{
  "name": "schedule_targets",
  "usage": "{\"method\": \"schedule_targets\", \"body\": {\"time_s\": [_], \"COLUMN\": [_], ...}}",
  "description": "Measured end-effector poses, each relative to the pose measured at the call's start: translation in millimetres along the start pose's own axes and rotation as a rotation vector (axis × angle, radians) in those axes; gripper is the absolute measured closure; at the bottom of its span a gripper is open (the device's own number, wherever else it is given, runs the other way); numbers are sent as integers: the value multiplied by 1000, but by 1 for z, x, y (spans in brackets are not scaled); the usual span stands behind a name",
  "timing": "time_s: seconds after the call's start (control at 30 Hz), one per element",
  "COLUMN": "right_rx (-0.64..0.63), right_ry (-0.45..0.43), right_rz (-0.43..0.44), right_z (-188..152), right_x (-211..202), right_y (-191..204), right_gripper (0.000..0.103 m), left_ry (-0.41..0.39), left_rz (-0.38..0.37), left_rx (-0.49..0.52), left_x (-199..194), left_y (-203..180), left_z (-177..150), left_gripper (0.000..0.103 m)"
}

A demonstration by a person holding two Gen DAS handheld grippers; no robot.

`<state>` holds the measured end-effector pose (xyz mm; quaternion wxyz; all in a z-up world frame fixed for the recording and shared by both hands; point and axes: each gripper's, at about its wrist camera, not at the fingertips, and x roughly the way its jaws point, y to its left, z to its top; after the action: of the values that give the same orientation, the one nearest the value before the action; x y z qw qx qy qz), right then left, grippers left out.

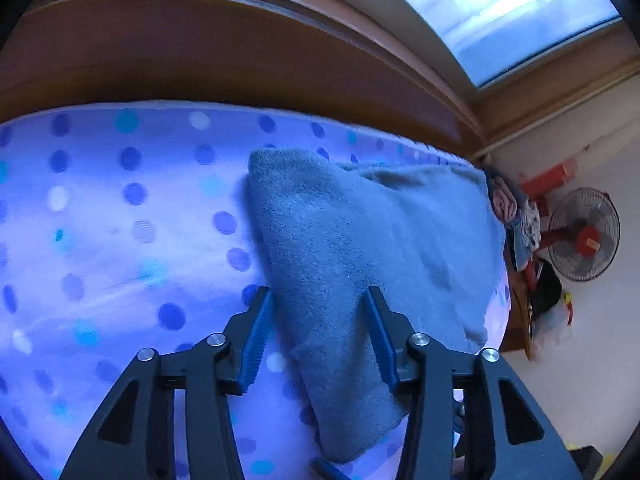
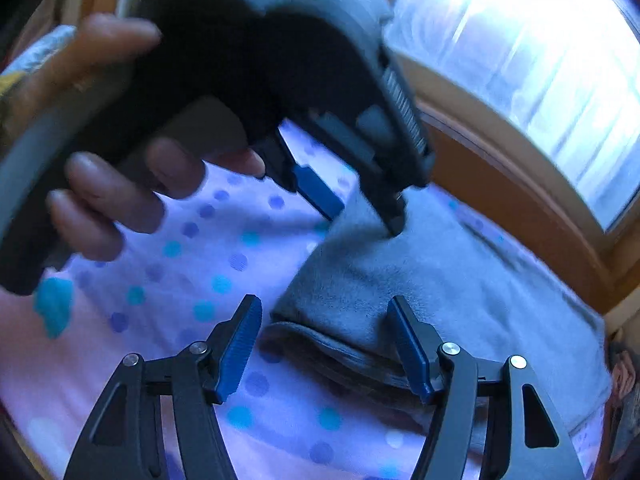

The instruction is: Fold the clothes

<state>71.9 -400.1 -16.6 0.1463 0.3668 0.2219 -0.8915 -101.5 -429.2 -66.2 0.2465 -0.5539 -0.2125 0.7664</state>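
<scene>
With both the left tongs (image 1: pixel 318 294) and right tongs (image 2: pixel 326 308) spread apart, the towel's (image 1: pixel 360 240) edge should be pinched through all layers.

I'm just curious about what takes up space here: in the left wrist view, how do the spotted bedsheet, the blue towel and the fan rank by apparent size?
1. Spotted bedsheet, filling most of the left side.
2. Blue towel.
3. Fan, though it stands farther off, so its smallness is partly distance.
</scene>
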Motion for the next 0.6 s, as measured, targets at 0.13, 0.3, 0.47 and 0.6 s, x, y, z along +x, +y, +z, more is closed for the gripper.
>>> {"method": "schedule_targets", "body": {"time_s": [0.13,0.3,0.47,0.6], "right_rx": [37,127,214,331], "right_ry": [14,3,-32,-95], "right_rz": [-24,9,113,239], "right_z": [-1,-4,-4,-6], "right_x": [7,0,-16,-39], "right_y": [-1,-19,-45,-88], "right_gripper": [45,68,86,87], "left_ry": [4,3,-45,-90], "left_rz": [-32,21,61,122], "left_rx": [-3,6,-4,16], "left_x": [7,6,-7,-21], "left_y": [-2,-8,-21,-51], "left_z": [5,4,3,4], "left_gripper": [47,63,82,83]}}
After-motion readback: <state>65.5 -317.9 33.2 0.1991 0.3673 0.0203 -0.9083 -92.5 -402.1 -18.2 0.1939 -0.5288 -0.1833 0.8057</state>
